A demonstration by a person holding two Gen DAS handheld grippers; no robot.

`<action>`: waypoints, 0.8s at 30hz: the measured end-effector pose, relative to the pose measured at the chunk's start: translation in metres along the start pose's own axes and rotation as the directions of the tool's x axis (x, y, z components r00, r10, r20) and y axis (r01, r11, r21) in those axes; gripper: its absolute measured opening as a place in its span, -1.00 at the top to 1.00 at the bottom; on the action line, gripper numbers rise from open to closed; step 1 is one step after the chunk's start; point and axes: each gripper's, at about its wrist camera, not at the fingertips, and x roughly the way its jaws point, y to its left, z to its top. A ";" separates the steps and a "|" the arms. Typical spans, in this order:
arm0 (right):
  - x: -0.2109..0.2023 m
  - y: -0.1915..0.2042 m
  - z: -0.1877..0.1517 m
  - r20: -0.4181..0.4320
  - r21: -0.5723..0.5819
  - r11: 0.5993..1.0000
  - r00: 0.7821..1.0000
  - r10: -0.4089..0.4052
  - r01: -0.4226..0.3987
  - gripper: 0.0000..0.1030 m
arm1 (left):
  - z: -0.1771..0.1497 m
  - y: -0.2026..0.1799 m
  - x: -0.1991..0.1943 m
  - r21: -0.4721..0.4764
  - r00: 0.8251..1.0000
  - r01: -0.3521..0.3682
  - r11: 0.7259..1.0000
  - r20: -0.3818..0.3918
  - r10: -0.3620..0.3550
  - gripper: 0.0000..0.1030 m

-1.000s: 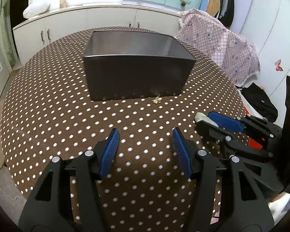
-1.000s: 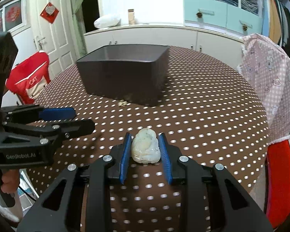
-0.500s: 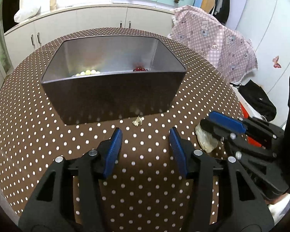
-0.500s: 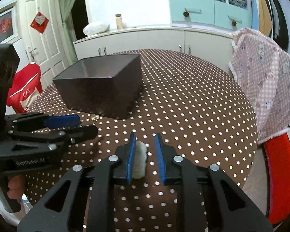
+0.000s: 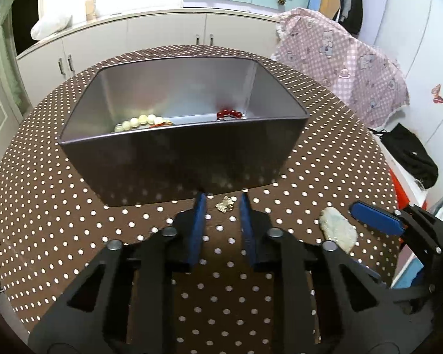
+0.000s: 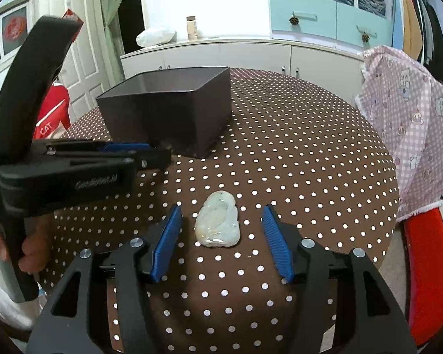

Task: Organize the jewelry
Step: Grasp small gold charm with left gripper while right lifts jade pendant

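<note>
Two grippers work here: our right gripper (image 6: 221, 242) has just spread, the pale jade pendant (image 6: 218, 224) lying free between. Our left gripper (image 5: 220, 205) has been narrowing around the small gold trinket (image 5: 225, 203), pads not yet touching; we should centre it before clamping, clear of the dark box (image 5: 186, 162) beyond.

1. tablecloth (image 5: 73, 236) brown with white polka dots
2. box (image 5: 192, 159) dark grey outside, silvery grey inside
3. beads (image 5: 138, 121) pale cream; second beads (image 5: 229, 114) dark red
4. small trinket (image 5: 225, 203) gold
5. carved pendant (image 6: 218, 221) milky white, faint green tint
6. left gripper (image 5: 220, 203) and right gripper (image 6: 221, 227) black, blue pads
7. draped cloth (image 6: 413, 124) pink check, bear print
</note>
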 end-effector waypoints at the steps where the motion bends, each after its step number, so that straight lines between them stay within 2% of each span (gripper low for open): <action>1: 0.000 0.001 -0.001 0.002 -0.006 1.000 1.000 -0.010 0.010 0.04 | 0.000 0.001 0.000 -0.003 1.000 0.000 1.000 0.000 0.000 0.64; 2: -0.001 0.001 -0.002 0.004 -0.011 1.000 1.000 -0.020 0.020 0.09 | 0.001 0.002 0.000 -0.004 1.000 -0.003 1.000 0.000 0.003 0.69; 4: -0.003 0.000 -0.004 0.006 -0.009 1.000 1.000 -0.017 0.017 0.41 | 0.000 0.004 0.000 -0.012 1.000 -0.002 1.000 0.002 0.002 0.75; 5: -0.004 -0.001 -0.005 0.007 -0.004 1.000 1.000 -0.013 0.013 0.45 | -0.001 0.006 0.000 -0.014 1.000 -0.002 1.000 0.002 0.002 0.76; 11: -0.006 0.000 -0.006 0.008 0.004 1.000 1.000 -0.010 0.010 0.46 | -0.005 0.006 -0.006 -0.014 1.000 0.000 1.000 0.010 0.000 0.80; 17: -0.009 0.001 -0.002 0.011 0.007 1.000 1.000 -0.013 0.013 0.46 | -0.014 0.009 -0.022 -0.005 0.998 0.013 1.000 0.064 -0.013 0.83; 24: -0.014 0.004 0.005 0.034 0.002 1.000 0.999 -0.021 0.020 0.47 | -0.020 0.019 -0.032 -0.023 0.996 0.012 1.000 0.085 -0.010 0.83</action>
